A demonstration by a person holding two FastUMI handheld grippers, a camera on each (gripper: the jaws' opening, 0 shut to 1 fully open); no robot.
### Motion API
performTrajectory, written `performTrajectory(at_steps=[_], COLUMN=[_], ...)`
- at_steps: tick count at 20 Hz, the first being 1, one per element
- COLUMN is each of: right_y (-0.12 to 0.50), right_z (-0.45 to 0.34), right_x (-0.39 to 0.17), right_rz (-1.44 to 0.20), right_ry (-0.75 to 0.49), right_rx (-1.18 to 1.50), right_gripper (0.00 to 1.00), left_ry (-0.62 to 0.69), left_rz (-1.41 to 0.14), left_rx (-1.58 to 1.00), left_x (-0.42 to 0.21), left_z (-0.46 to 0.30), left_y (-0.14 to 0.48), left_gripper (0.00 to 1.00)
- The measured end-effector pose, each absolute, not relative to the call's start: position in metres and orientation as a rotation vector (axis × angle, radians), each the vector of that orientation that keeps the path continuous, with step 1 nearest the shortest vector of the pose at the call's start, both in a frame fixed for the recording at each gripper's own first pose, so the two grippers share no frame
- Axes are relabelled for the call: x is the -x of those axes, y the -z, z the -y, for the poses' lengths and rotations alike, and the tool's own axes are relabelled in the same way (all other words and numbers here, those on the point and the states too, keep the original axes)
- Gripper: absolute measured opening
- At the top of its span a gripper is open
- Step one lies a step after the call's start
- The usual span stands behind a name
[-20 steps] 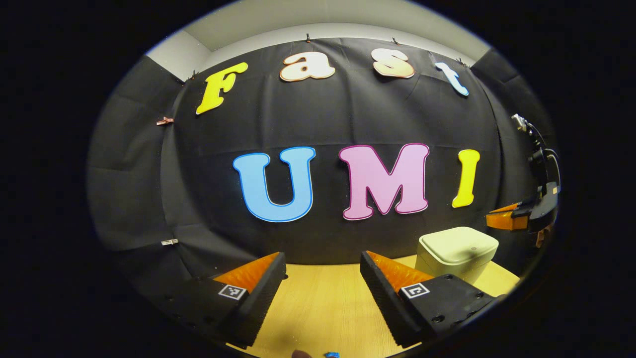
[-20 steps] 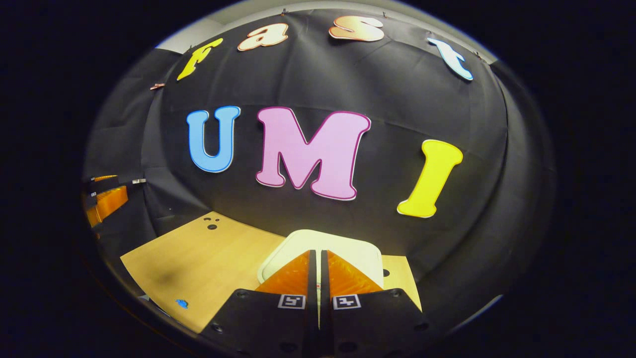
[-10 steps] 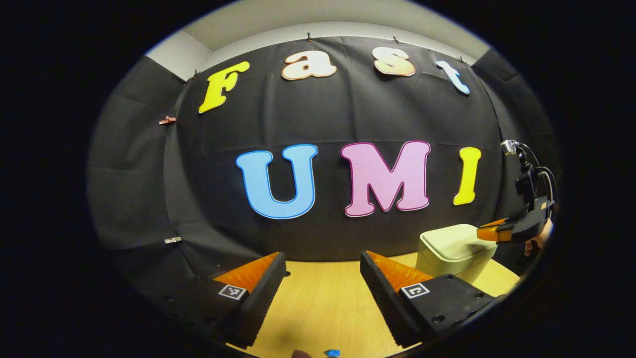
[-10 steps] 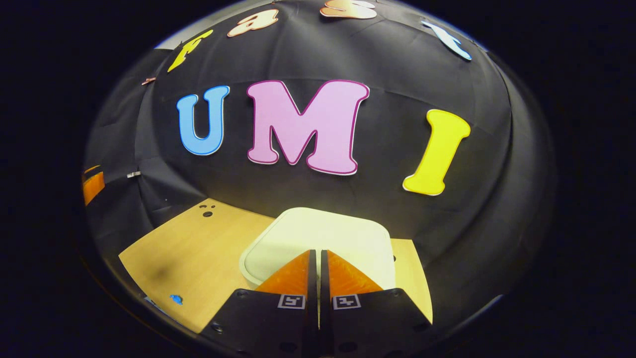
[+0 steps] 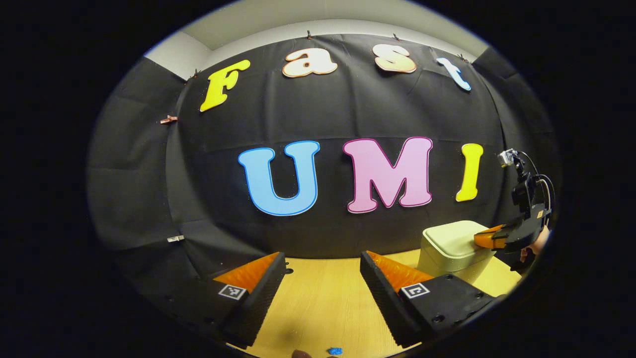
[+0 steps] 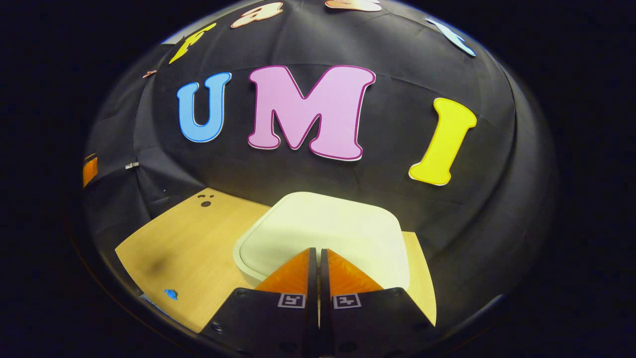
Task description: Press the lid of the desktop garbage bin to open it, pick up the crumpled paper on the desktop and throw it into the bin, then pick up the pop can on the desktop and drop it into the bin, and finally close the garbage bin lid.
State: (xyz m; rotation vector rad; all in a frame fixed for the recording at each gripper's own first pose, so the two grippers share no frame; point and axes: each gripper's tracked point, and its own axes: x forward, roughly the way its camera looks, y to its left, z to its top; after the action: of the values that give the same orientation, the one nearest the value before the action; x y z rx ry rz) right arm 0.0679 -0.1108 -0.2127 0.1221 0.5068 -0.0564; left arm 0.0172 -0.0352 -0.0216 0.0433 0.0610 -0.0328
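Observation:
The cream desktop bin (image 5: 449,246) stands at the right of the wooden table with its lid (image 6: 323,231) down. In the left gripper view my right gripper (image 5: 478,239) reaches over the lid's right part, fingertips at or just above its surface. In the right gripper view the same gripper (image 6: 317,251) is shut, empty, with its tips over the near part of the lid. My left gripper (image 5: 323,261) hangs open above the table, left of the bin, holding nothing.
A small blue mark (image 6: 170,294) lies on the wooden table (image 6: 198,248) near its front edge, also seen as a blue mark (image 5: 334,351) below the left gripper. Small dark holes (image 6: 205,201) sit at the table's far left corner. A hand (image 5: 539,241) holds the right gripper.
The right gripper has come down and forward onto the bin, so the lid looms larger in its view. The left gripper has stayed nearly still and open.

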Motion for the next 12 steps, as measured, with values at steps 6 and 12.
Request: performTrajectory(at_steps=[6,12], right_y=[0.217,0.201], right_z=[0.109,0.11], right_x=[-0.064,-0.063], right_rz=[-0.483,-0.459], right_ry=[0.1,0.07], right_rx=[-0.101,-0.18], right_gripper=[0.06,0.05], left_ry=[0.028,0.028], left_rz=[-0.061,-0.05], left_rx=[-0.039,-0.046], left_x=[-0.018,-0.018], left_z=[0.035,0.034], left_y=[0.021,0.018], left_gripper=[0.97,0.97])
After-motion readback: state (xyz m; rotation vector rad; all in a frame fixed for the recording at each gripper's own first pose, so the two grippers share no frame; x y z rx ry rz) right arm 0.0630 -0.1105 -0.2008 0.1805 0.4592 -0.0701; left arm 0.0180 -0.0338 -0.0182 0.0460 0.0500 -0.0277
